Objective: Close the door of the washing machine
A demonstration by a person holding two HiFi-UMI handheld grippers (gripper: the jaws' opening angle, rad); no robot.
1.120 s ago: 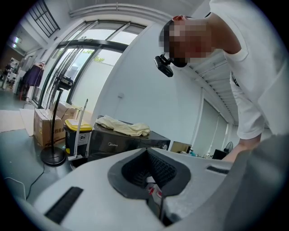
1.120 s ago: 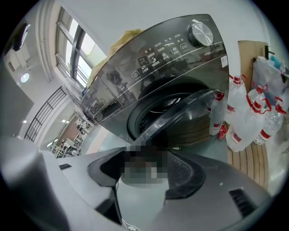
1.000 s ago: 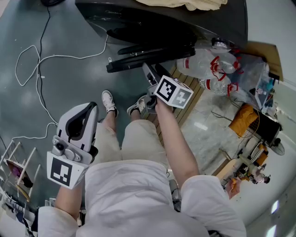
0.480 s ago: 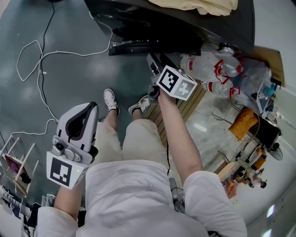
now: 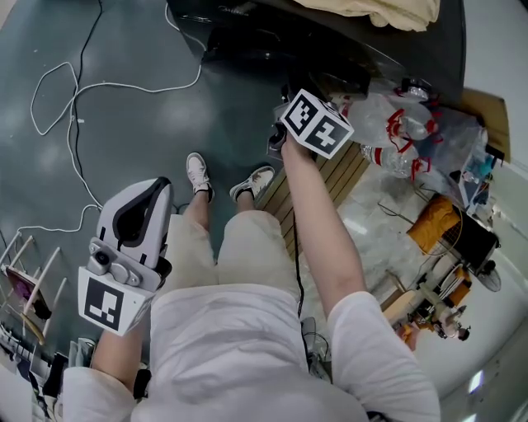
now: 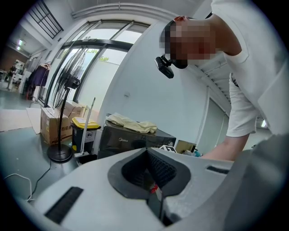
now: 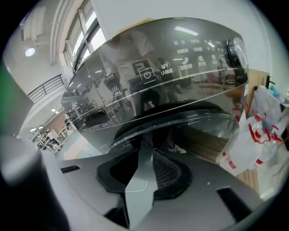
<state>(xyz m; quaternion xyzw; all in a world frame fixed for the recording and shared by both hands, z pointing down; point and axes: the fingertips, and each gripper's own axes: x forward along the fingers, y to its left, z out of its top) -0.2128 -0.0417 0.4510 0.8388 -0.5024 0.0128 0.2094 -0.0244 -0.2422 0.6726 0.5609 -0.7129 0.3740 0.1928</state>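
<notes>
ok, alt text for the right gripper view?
Close-up of the washing machine's glossy dark control panel with its round glass door just beyond the right gripper, whose jaws have just been closing to a narrow gap with nothing between them. A dial sits at the panel's right end; plastic bags of bottles lie at right.

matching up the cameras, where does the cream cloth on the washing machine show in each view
Head view: the cream cloth lies at the top edge, on the dark top of the washing machine.
Left gripper view: left of centre, draped over the machine's top.
Right gripper view: not in it.
Shared landmark: the washing machine, in all three views.
</notes>
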